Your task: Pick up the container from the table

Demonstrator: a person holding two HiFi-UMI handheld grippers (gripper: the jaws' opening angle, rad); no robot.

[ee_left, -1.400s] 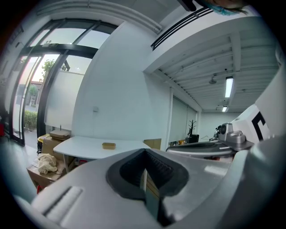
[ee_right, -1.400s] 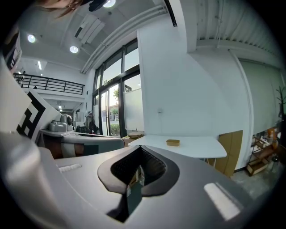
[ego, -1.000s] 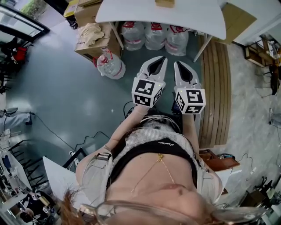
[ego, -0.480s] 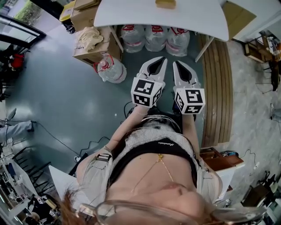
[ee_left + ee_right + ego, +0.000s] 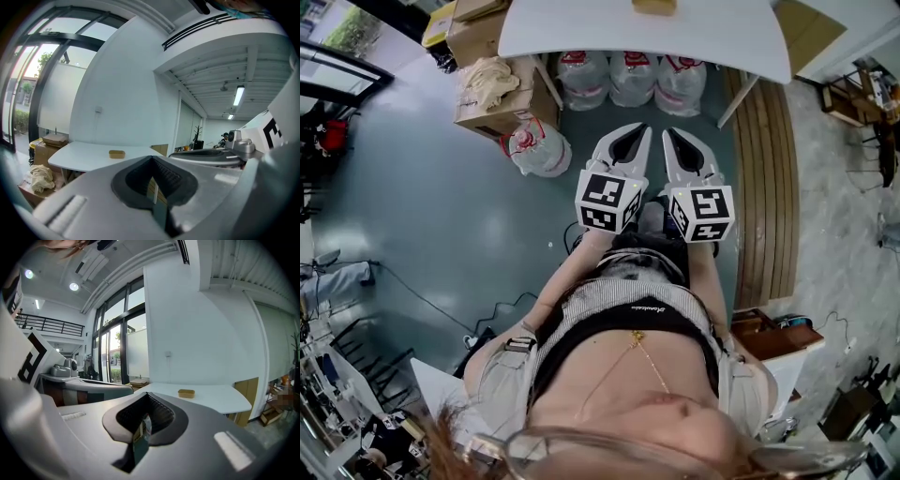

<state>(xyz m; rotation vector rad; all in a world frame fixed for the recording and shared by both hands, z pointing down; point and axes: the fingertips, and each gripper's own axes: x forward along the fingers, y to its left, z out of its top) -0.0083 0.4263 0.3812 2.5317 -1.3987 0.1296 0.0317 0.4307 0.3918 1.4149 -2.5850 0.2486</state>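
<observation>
Jaws on both tools are clenched with nothing gripped. On the left gripper (image 5: 643, 129) the two grey jaws meet at their tips, leaving only the dark padded hollow behind them, and that hollow holds nothing. The right gripper (image 5: 669, 132) looks the same, pressed together and empty. A person (image 5: 628, 375) holds the two grippers side by side, close together at about waist level, each carrying a cube with black and white square markers. Both point toward a white table (image 5: 581, 28) ahead. On that table sits the container (image 5: 654, 7), small, shallow and tan, resting flat near the middle of the tabletop. It is well apart from both grippers and untouched. Seen along each gripper, the container (image 5: 116, 153) lies beyond the closed tips. Under the table stand three large clear water bottles (image 5: 621, 77) in a row, and a fourth bottle (image 5: 536, 145) lies on the blue-green floor (image 5: 441, 206) just left of them. Beside it is a cardboard box (image 5: 487, 98) with a crumpled cloth (image 5: 492, 70) on top. To the right of the grippers runs a strip of wooden slats (image 5: 761, 187).
</observation>
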